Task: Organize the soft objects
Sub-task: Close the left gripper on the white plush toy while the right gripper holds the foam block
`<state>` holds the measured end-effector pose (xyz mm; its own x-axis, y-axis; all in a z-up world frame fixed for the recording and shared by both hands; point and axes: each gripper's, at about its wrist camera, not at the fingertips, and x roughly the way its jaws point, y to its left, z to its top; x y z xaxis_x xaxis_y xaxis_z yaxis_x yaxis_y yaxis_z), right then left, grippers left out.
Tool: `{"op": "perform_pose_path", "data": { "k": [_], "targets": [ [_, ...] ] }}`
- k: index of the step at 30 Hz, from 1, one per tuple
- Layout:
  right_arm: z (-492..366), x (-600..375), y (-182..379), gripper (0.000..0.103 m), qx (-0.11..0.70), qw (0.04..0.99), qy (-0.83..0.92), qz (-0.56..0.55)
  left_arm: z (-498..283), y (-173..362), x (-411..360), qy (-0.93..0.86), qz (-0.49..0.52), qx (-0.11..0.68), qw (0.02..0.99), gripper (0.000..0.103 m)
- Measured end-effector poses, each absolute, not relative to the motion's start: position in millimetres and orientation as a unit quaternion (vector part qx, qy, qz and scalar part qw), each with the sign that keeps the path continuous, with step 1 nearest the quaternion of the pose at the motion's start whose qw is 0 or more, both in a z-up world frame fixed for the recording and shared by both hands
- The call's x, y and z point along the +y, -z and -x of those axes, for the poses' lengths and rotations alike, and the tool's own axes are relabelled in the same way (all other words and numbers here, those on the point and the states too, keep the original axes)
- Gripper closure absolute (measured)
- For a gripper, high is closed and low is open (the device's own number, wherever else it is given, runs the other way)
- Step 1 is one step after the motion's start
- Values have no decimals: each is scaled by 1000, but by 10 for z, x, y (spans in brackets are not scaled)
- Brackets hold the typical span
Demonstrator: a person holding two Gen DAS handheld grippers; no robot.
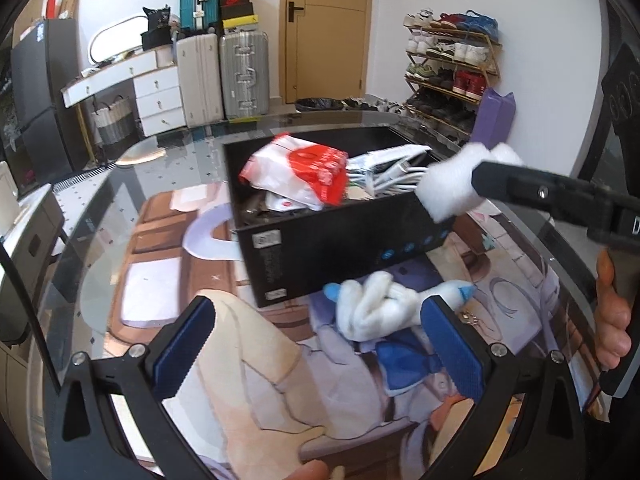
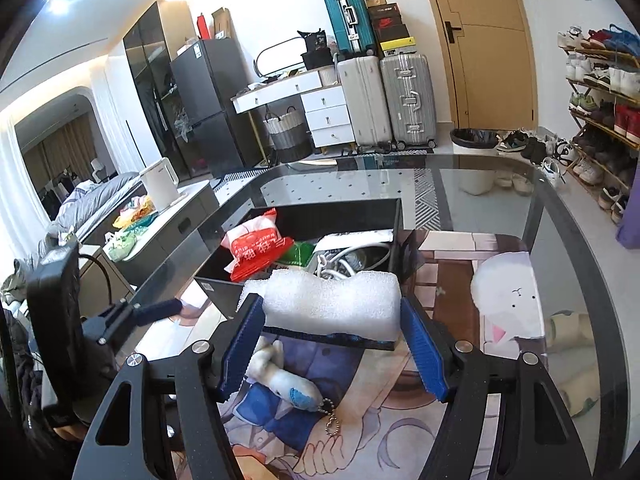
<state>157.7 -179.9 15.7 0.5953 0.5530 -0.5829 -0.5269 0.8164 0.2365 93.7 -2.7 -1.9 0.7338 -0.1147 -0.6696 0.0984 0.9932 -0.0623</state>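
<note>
Little can be read. The red-and-white plastic bag (image 2: 256,250) in the black box (image 2: 320,216) carries white printed characters (mirrored or creased, not legible). A black shoebox (image 2: 386,24) stacked on the suitcases shows what seems to be a red Nike swoosh. White labels on the box's side (image 1: 266,240) are too small to read.

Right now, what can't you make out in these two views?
- Box floor: both views, covered by the red bag and cables.
- Box label text: left view, too small to read.
- Plush toy: right view, partly behind the right tool's finger; its shape is unclear.
- Foam block underside: right view, hidden; whether it touches the box rim is unclear.
- Left tool: open, holds nothing.
</note>
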Motion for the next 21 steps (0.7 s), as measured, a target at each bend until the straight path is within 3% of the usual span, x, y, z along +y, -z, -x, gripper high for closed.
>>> {"op": "perform_pose_path", "data": {
  "k": [21],
  "targets": [
    [-1536,-1875,-264,33,327,895,-302,-28,-1115,149,-618,91,-10,406,909,0]
  ]
}}
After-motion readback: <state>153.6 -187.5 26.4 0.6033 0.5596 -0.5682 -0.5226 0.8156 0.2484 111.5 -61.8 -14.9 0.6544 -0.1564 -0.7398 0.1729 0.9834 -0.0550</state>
